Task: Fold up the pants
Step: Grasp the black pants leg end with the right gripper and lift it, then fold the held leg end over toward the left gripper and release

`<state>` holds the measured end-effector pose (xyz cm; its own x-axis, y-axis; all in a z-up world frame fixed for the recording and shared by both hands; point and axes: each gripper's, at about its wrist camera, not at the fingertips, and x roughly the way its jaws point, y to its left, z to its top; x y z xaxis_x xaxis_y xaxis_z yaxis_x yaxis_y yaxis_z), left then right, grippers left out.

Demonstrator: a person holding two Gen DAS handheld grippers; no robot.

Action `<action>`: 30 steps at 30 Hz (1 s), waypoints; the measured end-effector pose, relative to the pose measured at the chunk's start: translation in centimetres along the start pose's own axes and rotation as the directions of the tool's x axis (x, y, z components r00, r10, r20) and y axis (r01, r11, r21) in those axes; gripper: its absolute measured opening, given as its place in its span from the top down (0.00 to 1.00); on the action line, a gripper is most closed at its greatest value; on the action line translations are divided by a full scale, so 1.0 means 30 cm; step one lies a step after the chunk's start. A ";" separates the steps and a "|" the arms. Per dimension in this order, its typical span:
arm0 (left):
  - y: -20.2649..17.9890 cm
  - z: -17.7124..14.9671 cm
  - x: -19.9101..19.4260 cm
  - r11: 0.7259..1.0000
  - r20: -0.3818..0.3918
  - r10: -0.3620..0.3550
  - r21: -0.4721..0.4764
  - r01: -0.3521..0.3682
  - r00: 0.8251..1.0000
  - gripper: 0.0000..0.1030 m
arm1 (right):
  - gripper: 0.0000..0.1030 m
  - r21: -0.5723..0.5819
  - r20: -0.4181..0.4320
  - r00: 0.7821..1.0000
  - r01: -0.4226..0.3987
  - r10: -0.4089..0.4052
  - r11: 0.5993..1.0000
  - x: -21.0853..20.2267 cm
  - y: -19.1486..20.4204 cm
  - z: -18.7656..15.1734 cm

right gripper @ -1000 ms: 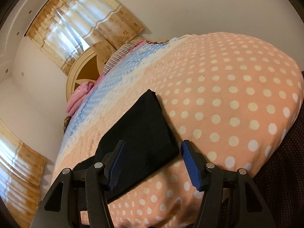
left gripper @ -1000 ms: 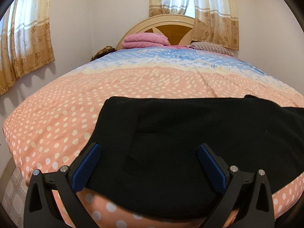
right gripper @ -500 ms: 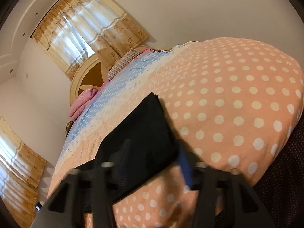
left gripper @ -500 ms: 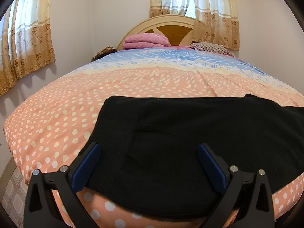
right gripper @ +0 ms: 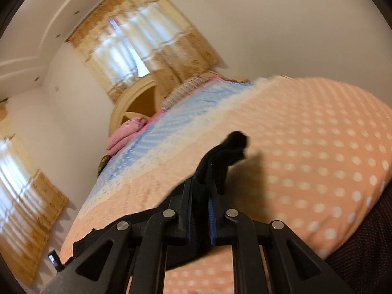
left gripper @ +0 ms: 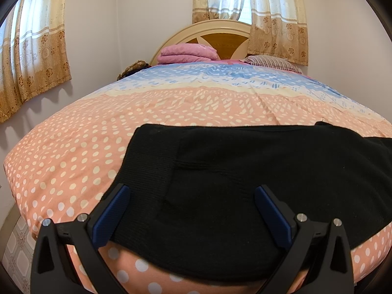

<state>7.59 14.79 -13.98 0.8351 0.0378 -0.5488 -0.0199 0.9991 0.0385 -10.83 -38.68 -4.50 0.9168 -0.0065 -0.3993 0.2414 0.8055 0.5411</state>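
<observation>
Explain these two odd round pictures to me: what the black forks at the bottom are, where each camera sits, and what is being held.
No robot here: a person holds a hand tool in each hand, each carrying a wide-angle camera looking along its two fingers. In the left view, the left tongs are open above black knit pants lying on a peach polka-dot bedspread. In the blurred, tilted right view, the right tongs are shut on a bunched end of the pants, lifted off the bedspread. At the head lie a folded pink blanket and a striped pillow.
</observation>
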 end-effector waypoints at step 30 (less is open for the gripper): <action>0.005 -0.004 -0.001 1.000 0.006 0.000 0.001 0.000 1.000 0.00 | 0.90 -0.422 -0.341 0.922 -0.323 0.182 0.847 0.364 0.792 -0.352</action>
<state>7.51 14.94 -14.07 0.8386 0.0374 -0.5435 -0.0194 0.9991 0.0388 1.56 -13.36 -3.82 0.7810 0.3425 -0.5222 -0.2260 0.9345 0.2749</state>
